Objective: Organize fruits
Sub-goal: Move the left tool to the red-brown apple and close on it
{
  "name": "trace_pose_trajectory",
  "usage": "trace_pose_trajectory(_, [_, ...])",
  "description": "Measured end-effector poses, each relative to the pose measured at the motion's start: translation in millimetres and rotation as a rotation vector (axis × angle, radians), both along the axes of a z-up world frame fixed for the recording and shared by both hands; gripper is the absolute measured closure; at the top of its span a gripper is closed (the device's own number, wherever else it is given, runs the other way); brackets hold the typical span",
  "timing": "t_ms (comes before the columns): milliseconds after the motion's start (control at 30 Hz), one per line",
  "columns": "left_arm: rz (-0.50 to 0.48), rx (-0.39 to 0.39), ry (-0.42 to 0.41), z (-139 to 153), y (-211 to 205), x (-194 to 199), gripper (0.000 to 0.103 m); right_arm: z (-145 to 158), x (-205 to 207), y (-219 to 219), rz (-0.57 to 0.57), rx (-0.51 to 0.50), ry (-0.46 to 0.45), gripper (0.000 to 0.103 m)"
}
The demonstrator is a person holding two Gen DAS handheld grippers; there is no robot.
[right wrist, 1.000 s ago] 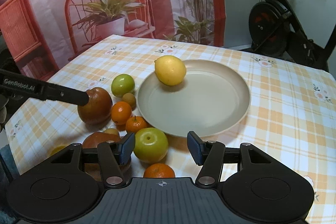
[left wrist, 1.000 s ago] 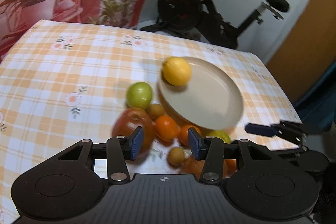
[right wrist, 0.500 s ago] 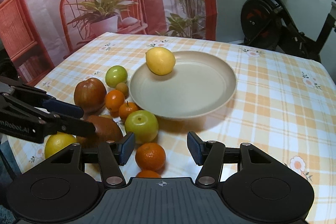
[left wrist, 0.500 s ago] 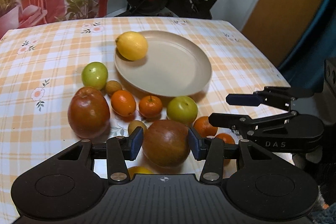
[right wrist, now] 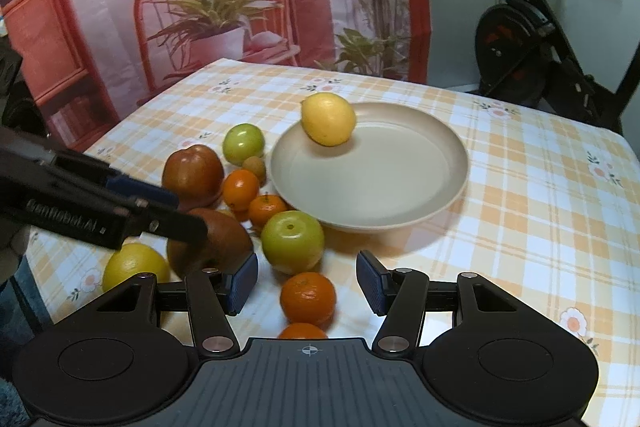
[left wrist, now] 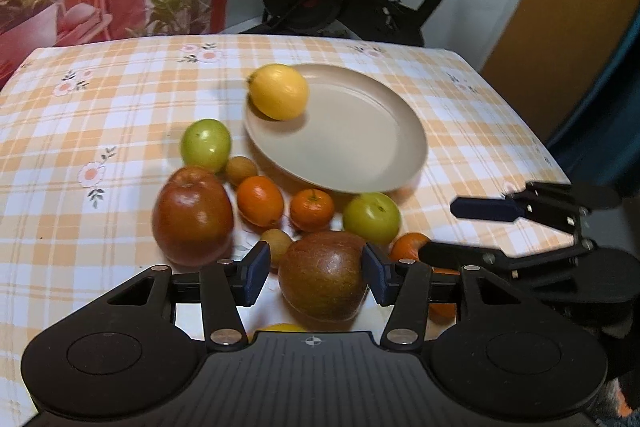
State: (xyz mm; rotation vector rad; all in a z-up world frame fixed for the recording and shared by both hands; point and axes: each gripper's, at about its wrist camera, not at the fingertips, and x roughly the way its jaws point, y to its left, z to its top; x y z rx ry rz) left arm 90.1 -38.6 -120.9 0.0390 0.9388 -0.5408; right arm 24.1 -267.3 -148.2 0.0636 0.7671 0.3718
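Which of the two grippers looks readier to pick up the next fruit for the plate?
Left. The left gripper, jaws opening, already straddles the near reddish-brown apple. The right gripper hangs open with only a small orange tangerine beneath it.

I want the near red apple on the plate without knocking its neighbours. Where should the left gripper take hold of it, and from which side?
Grip the near red apple across its widest middle, coming from the near side and above. The left gripper already straddles it there, jaws opening, one pad by each flank. Its round sides give a fair hold; the green apple and small brown fruit crowd the far side.
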Motion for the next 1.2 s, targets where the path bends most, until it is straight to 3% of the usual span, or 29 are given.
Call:
trace_pose_trajectory(367, [0.088,-0.046,0.019,-1,17,14,0.048,2,2,33,0.128,-0.058,-0.004,0.053])
trace_pose_trajectory(667, [0.095,-0.098,0.053,-5,23,19,0.048,-1,10,58,0.207,-0.086,0.023,0.062])
trace_pose_trajectory(1200, [0.089,-0.131,0.083,-7,27,21,0.050,-12,21,76,0.275,-0.105,0.058,0.060])
